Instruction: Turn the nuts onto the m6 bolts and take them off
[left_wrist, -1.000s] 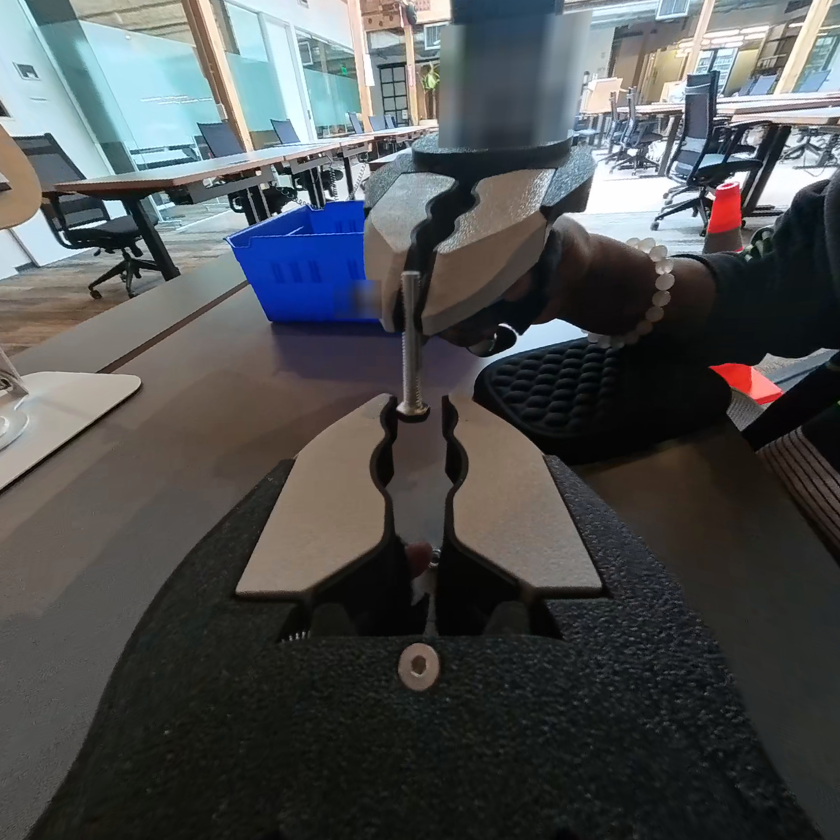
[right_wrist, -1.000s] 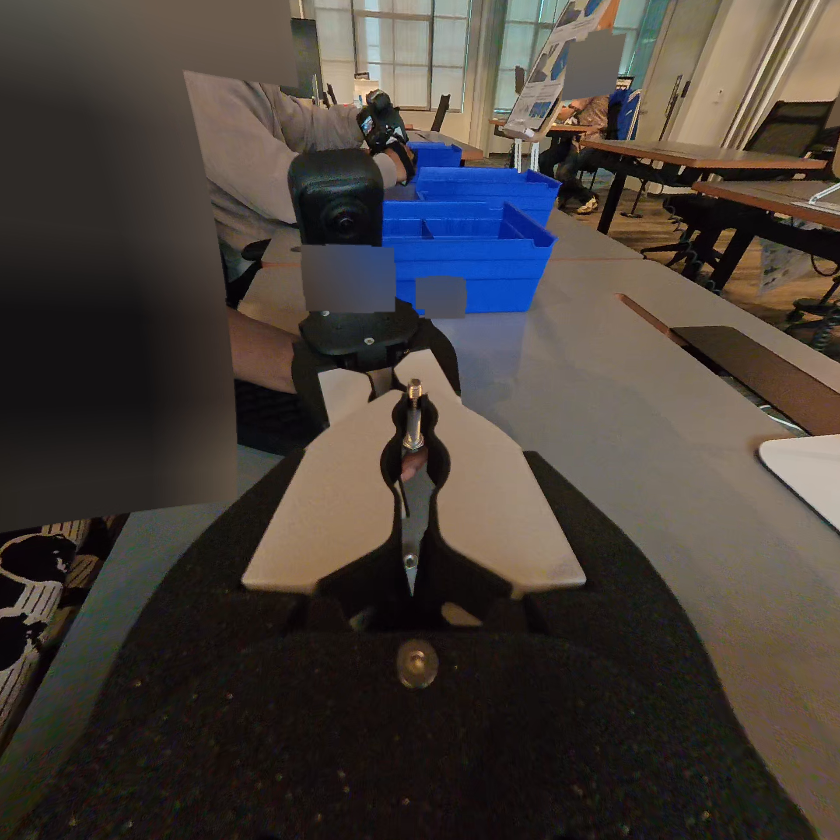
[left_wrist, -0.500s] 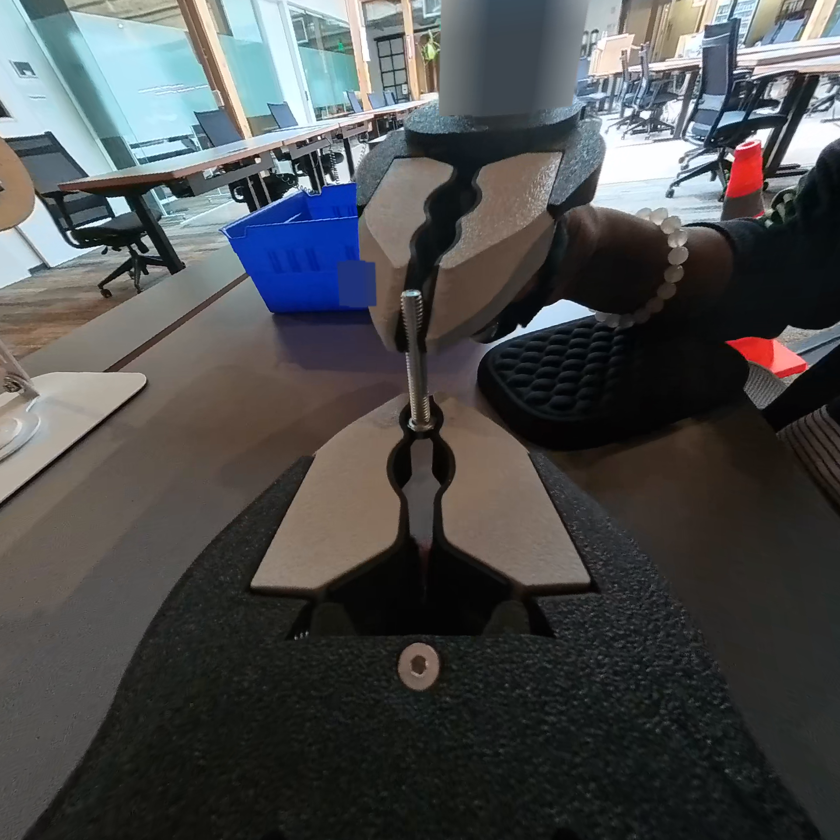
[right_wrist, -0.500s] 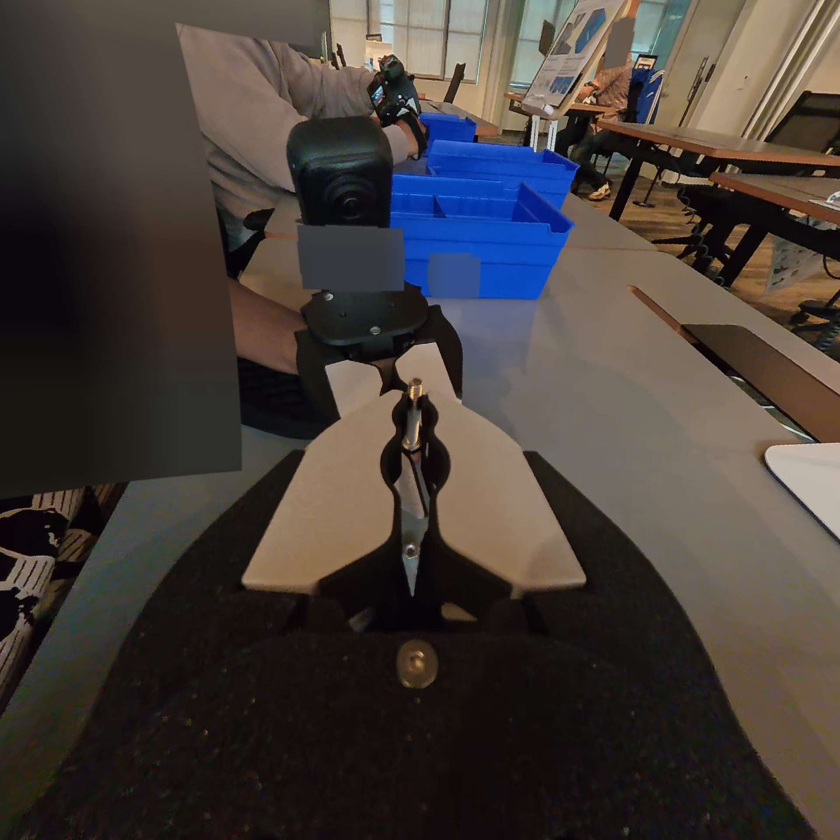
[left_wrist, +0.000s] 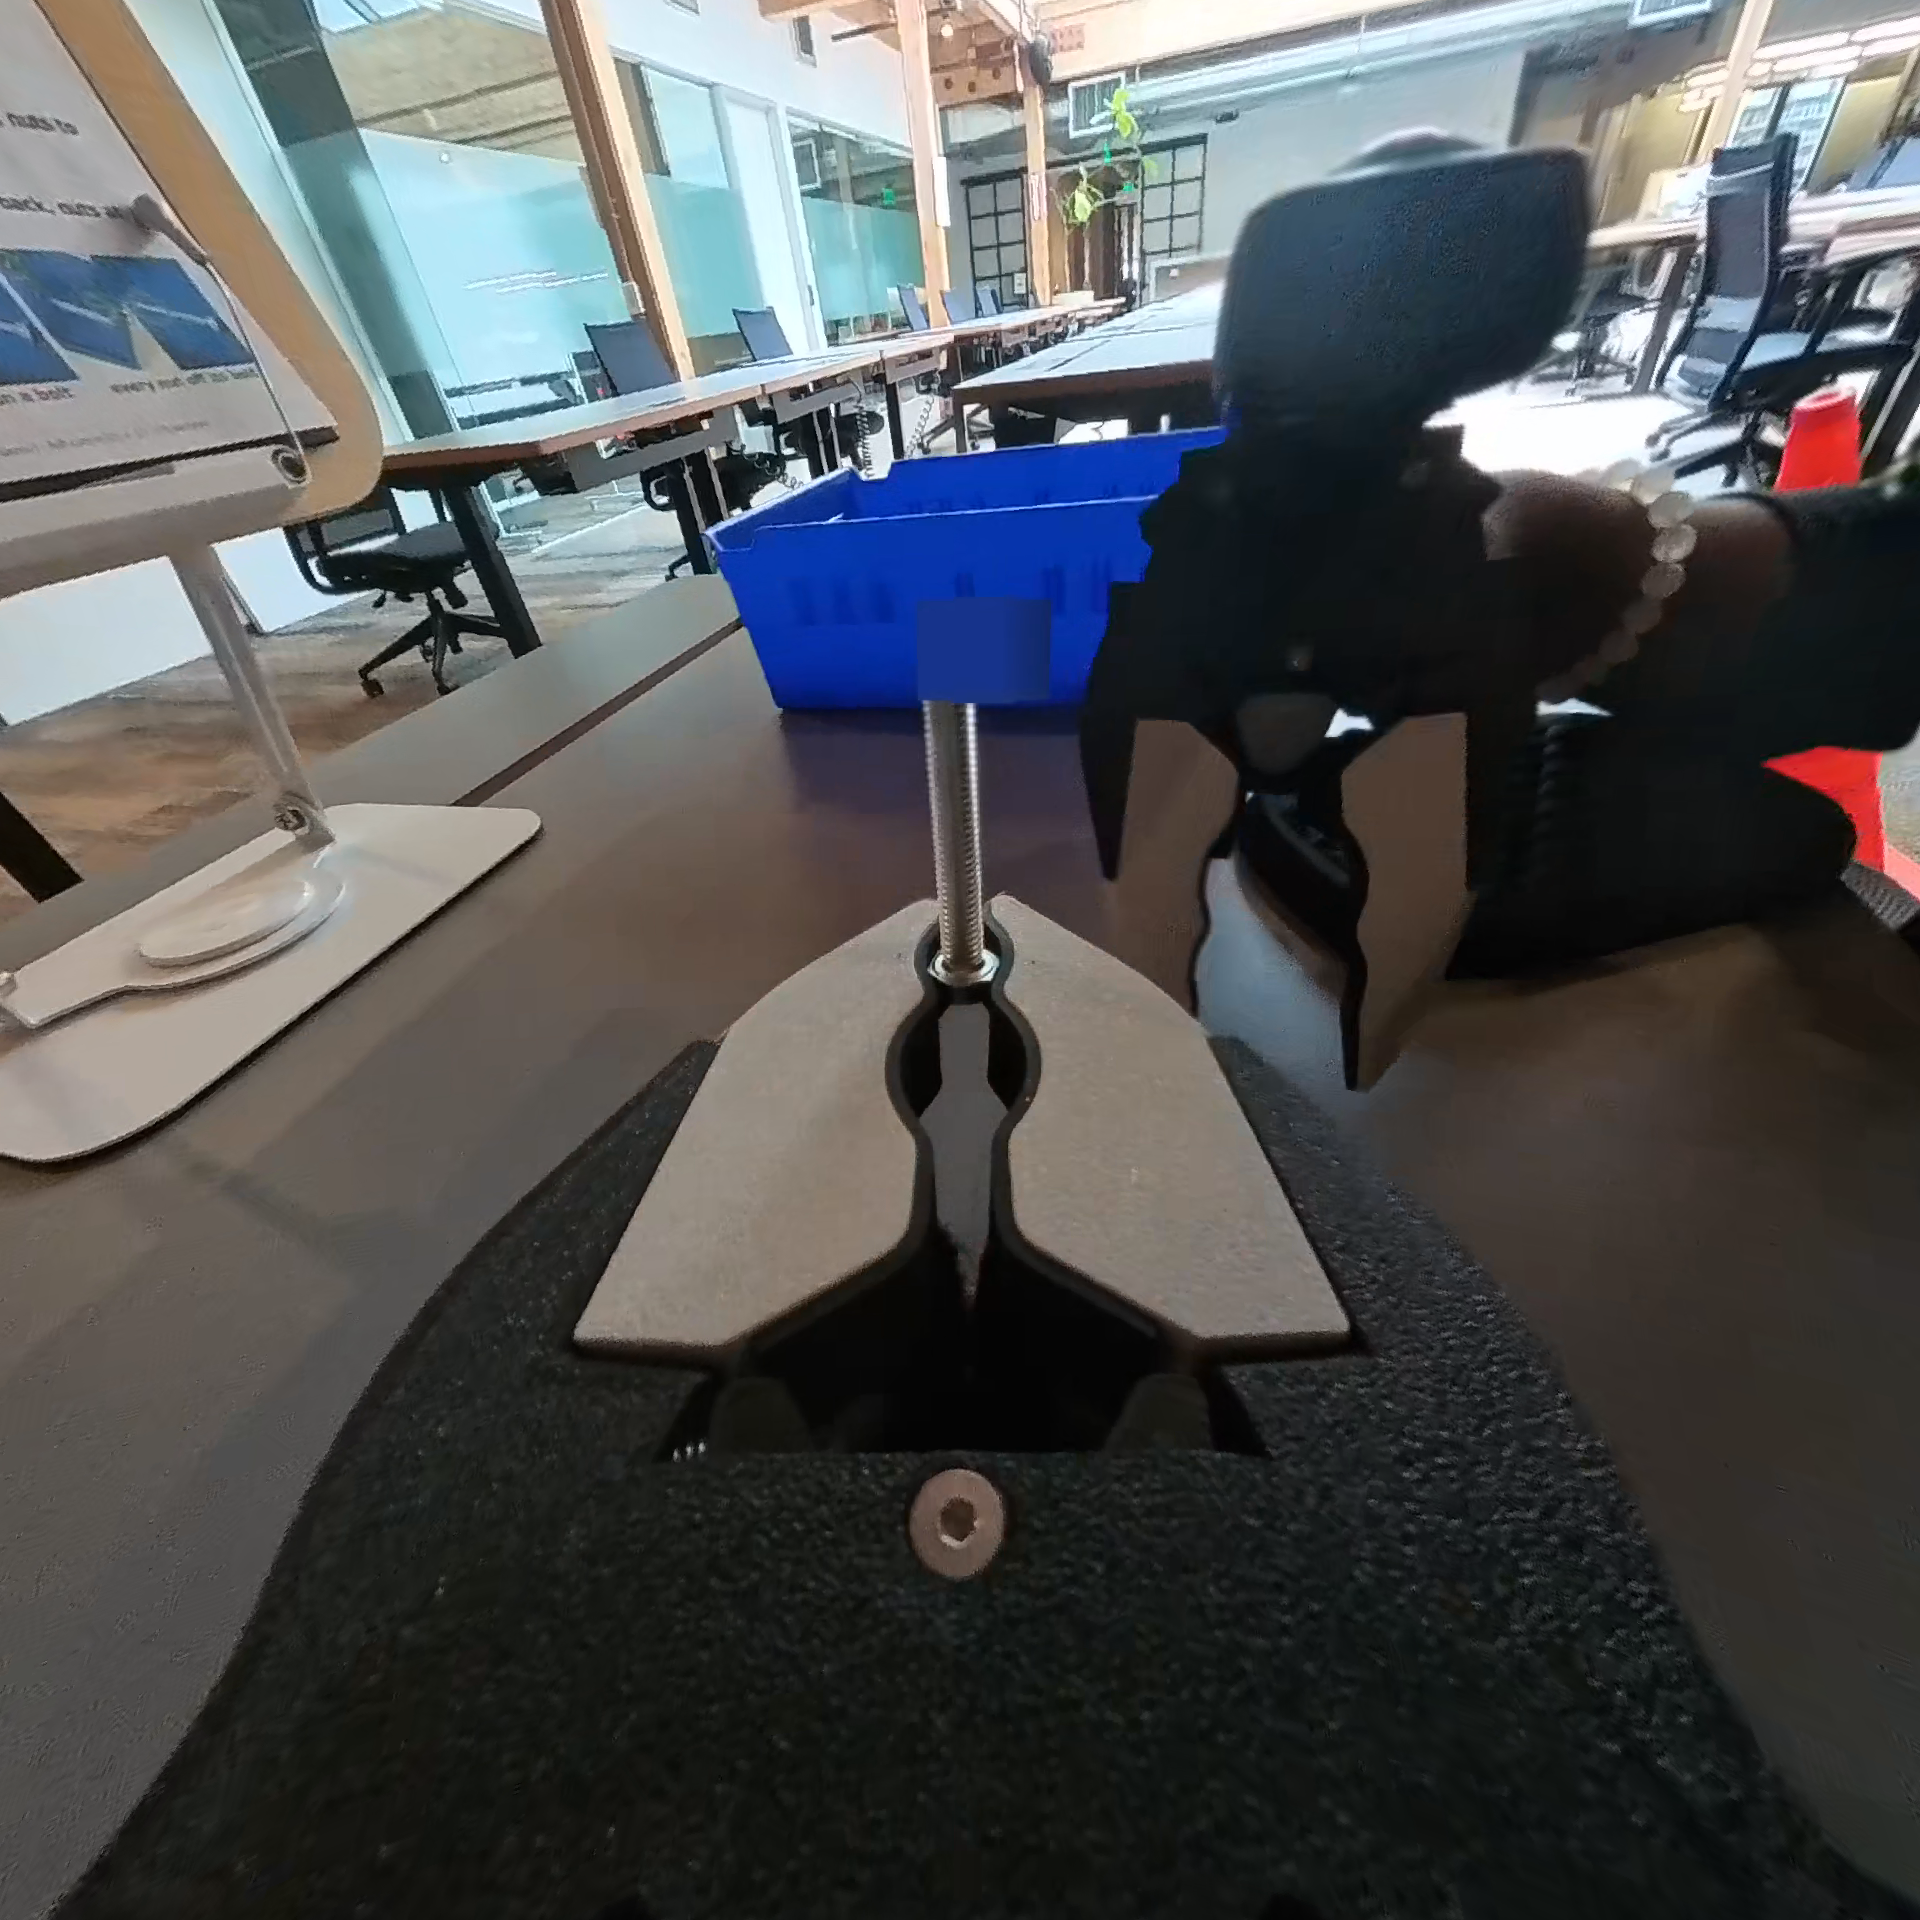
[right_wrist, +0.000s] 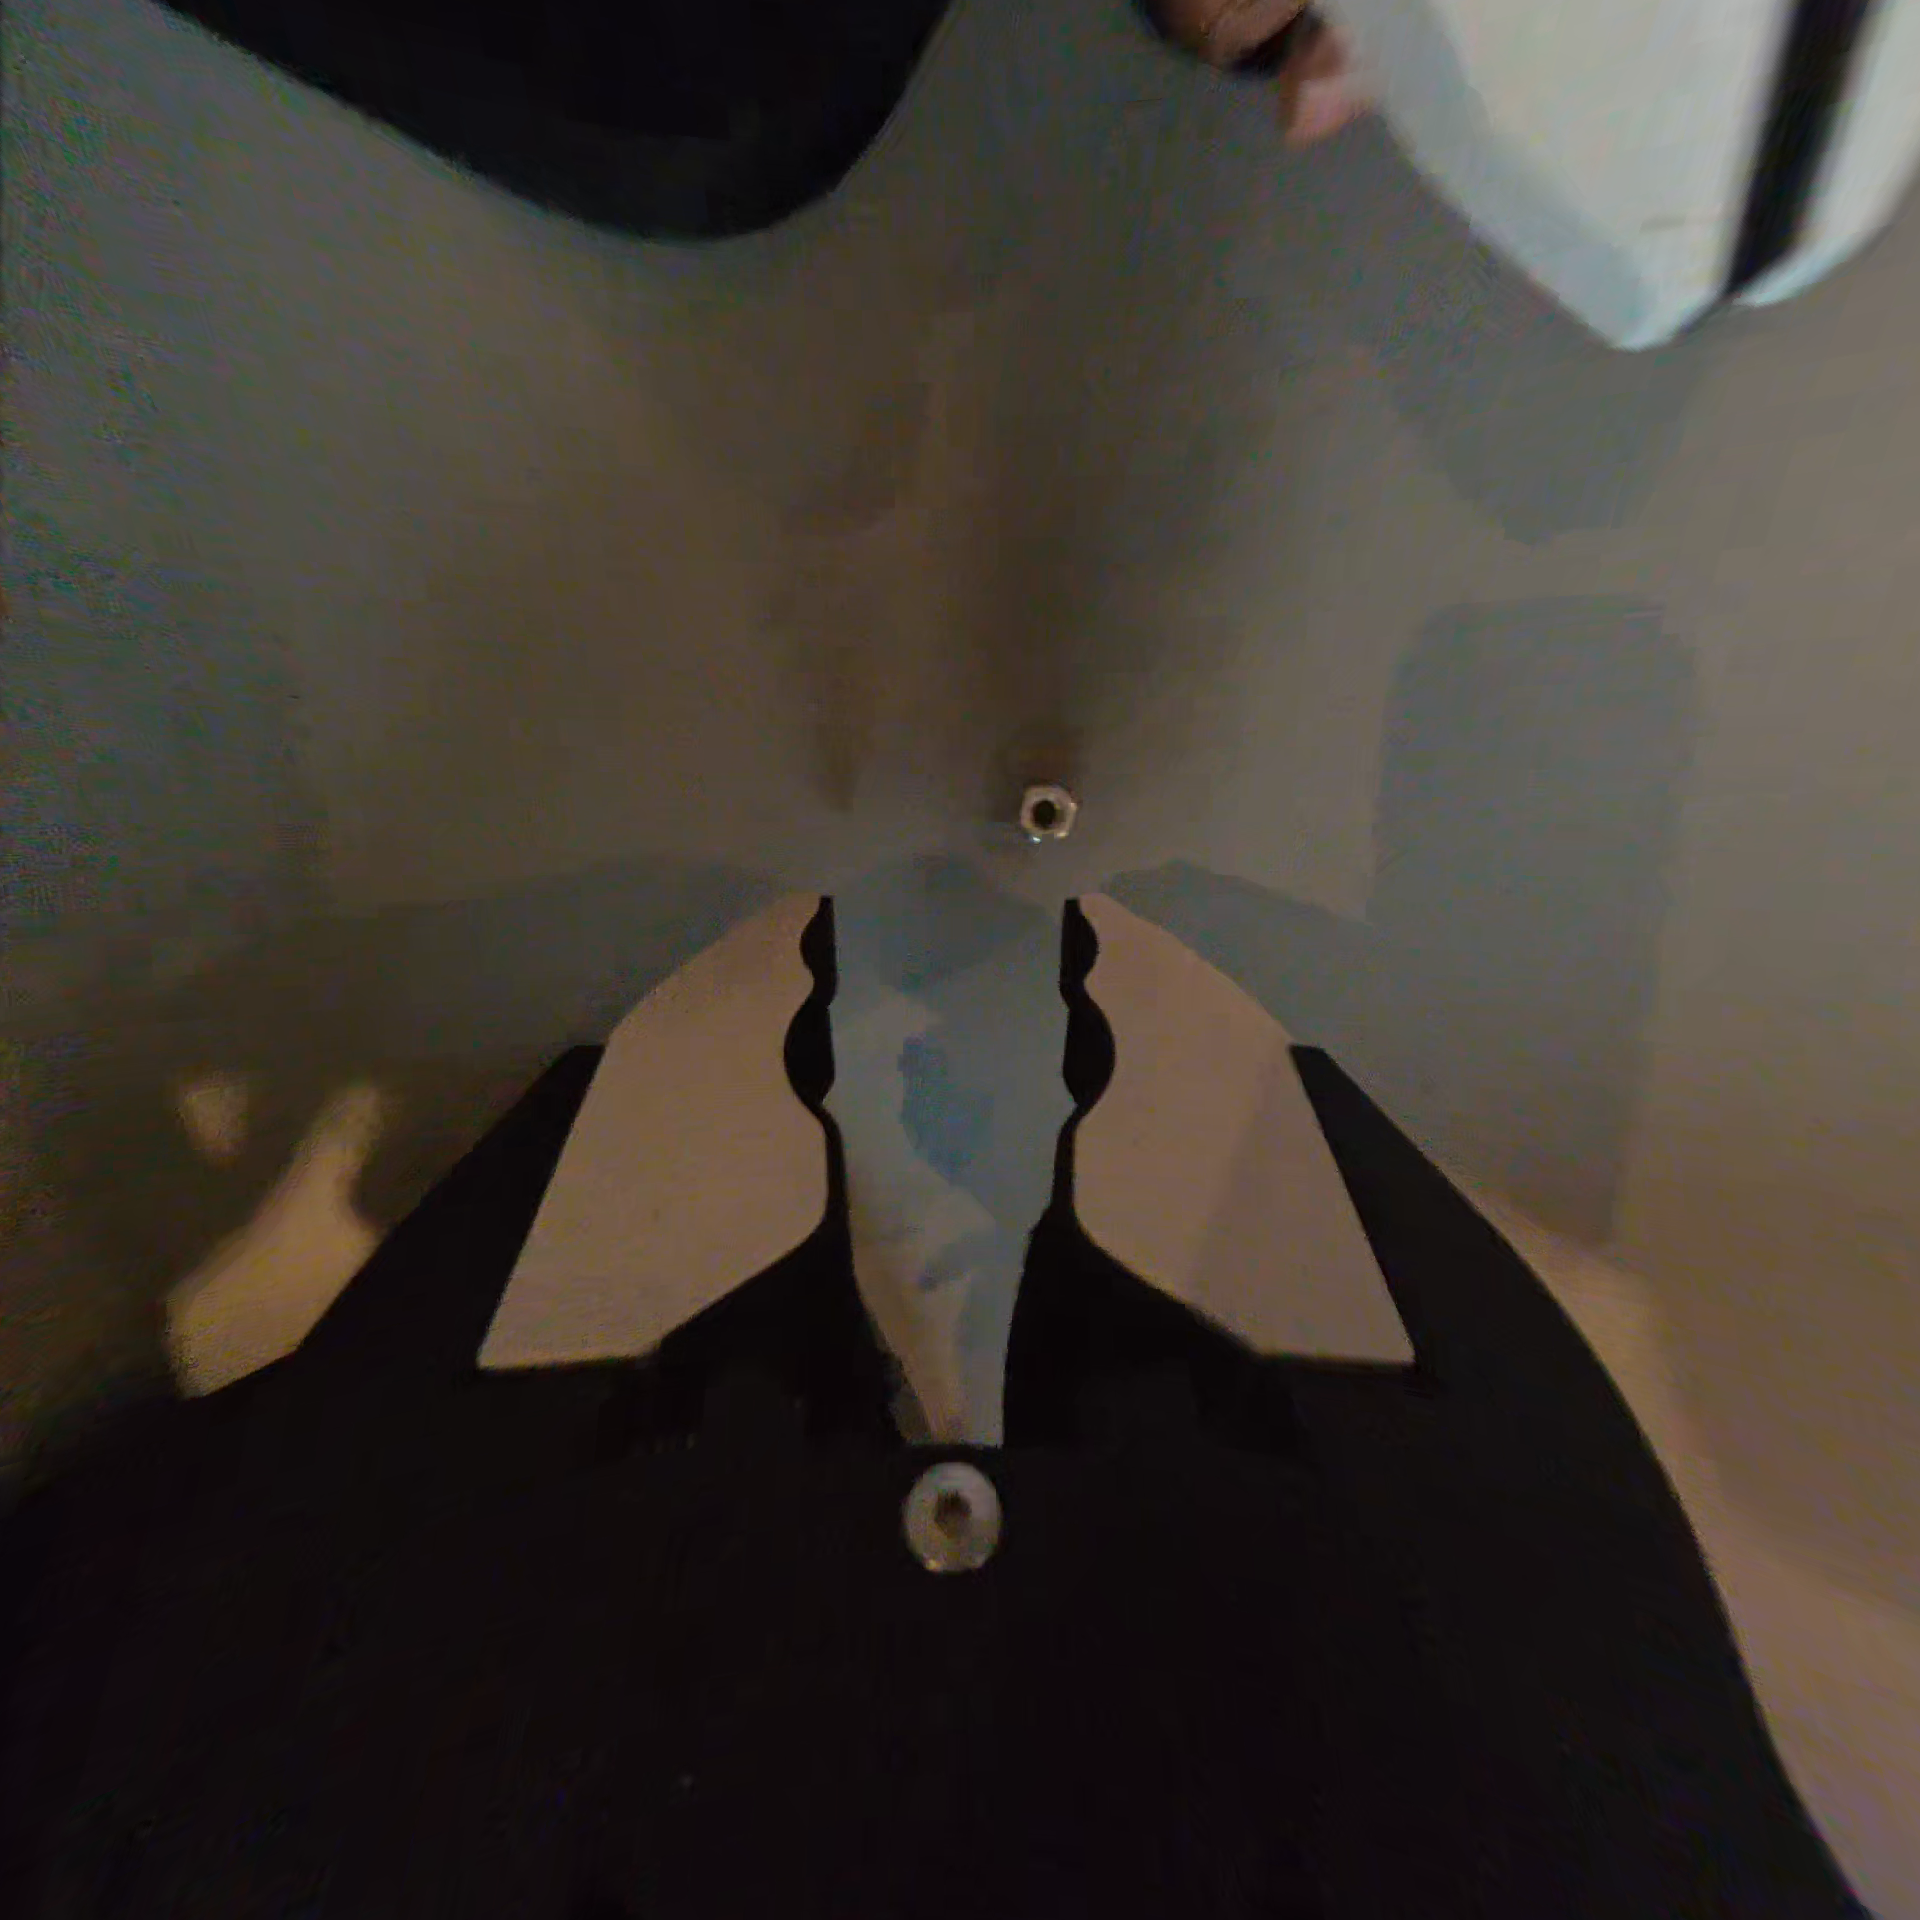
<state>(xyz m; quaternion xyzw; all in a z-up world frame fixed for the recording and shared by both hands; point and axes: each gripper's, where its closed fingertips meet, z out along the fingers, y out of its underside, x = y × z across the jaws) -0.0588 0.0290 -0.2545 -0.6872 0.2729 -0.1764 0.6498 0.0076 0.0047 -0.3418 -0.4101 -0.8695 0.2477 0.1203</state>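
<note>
Nut (right_wrist: 1047, 811) just beyond open jaws

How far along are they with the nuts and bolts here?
One bolt stands upright, clamped at its base in the shut left gripper, where a nut seems to sit. The right gripper is open and empty, pointing down at a loose nut on the table. That nut probably gets picked up next. How many rounds remain, I can't tell.
</note>
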